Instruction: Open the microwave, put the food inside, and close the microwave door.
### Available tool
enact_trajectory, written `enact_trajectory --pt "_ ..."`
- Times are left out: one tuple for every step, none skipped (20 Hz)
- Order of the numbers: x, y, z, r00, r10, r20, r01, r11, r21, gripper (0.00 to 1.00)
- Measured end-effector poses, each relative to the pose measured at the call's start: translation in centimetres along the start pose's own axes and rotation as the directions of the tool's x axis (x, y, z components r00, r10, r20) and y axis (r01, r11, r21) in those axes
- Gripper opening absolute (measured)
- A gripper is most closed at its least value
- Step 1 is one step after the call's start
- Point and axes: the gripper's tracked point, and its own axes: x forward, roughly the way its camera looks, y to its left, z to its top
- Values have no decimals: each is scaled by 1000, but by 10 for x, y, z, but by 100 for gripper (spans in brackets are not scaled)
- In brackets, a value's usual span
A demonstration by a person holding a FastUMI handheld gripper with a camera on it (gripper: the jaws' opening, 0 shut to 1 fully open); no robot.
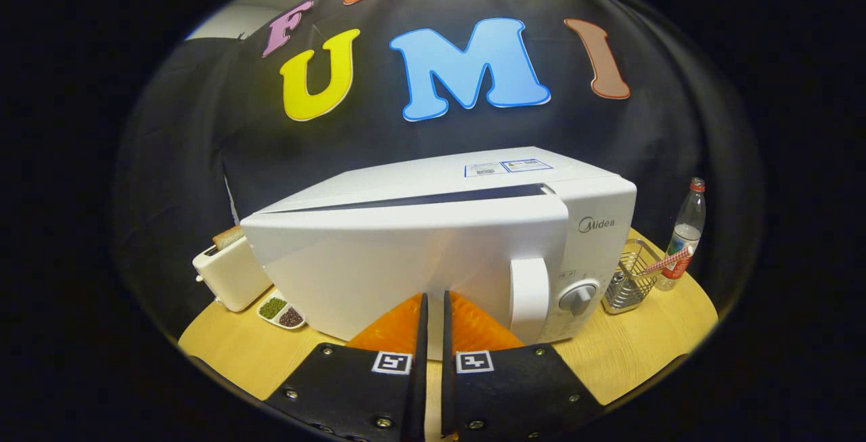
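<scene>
Gripper [433, 303]: fingers nearly together, holding nothing, tips at microwave [446, 252] door face. Door handle [529, 300], upright, lies at 3 o'clock of fingertips, door ajar.

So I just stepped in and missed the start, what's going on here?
A person's handheld gripper has its fingers nearly together, holding nothing, tips against the microwave door. The door stands slightly ajar on the white microwave. A toaster, a small dish, a wire basket and a bottle sit around it on the table.
</scene>
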Motion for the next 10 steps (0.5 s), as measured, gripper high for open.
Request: enact_trajectory --pt "3 -3 2 1000 -7 6 7 1000 5 10" --pt "5 -5 3 1000 -14 8 14 1000 9 10" --pt "6 -5 3 1000 -14 12 14 1000 13 9" --pt "6 -5 4 1000 -20 24 20 1000 -5 9" --pt "9 -6 5 999 -33 35 33 999 -20 9" --pt "13 -8 7 998 -38 44 39 999 -12 10" --pt "17 -10 13 998 -39 42 39 999 10 9" --pt "16 -9 8 999 -45 21 44 997 56 9" --pt "16 -8 11 998 -46 31 45 998 50 9" --pt "14 -6 10 998 -52 25 51 998 32 9"
